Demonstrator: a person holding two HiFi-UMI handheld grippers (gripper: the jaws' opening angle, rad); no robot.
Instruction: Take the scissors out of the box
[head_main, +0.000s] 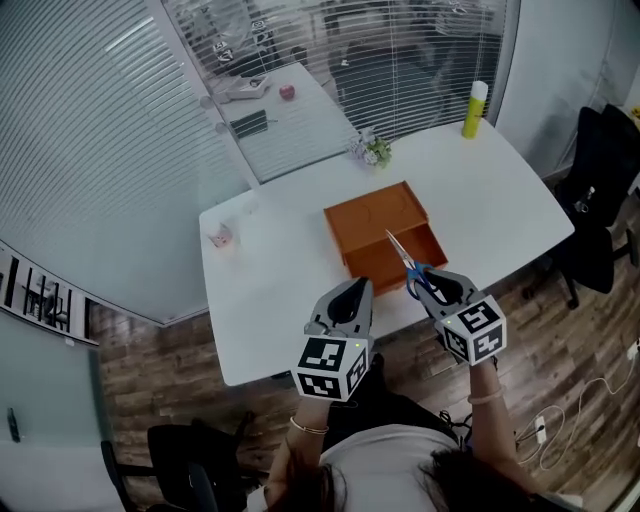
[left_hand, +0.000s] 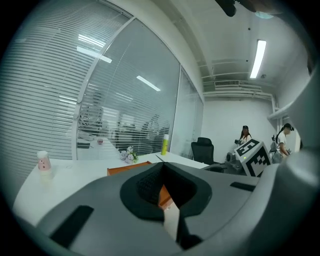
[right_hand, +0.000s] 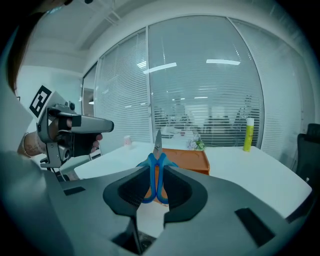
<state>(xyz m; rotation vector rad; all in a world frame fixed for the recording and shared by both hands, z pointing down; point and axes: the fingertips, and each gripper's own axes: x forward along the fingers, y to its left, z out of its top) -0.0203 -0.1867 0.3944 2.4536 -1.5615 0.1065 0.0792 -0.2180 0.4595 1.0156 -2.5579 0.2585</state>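
Scissors (head_main: 413, 266) sit pinched in the right tool (head_main: 432, 285), its jaws closed on the blue handle loops, so the task's thing is in that hand rather than lying in the orange box (head_main: 372, 212). Their long axis runs straight out along the tool: handles nearest the person, closed blades pointing away and up-left over the box's near half. In the right gripper view the tip stands higher than the box's rim, so I judge the blades clear of the walls. The head view looks steeply down and cannot confirm that height.

The box lies directly ahead of and beneath the blades, so the way out is probably back toward the person or sideways over bare worktop (head_main: 490, 200).

The left tool (head_main: 352, 292) hangs just beside the right one at the worktop's near edge, jaws pressed together on nothing. The bottoms of the handle loops are buried between the right jaws, and the box's near compartment is partly covered by blades and tool.
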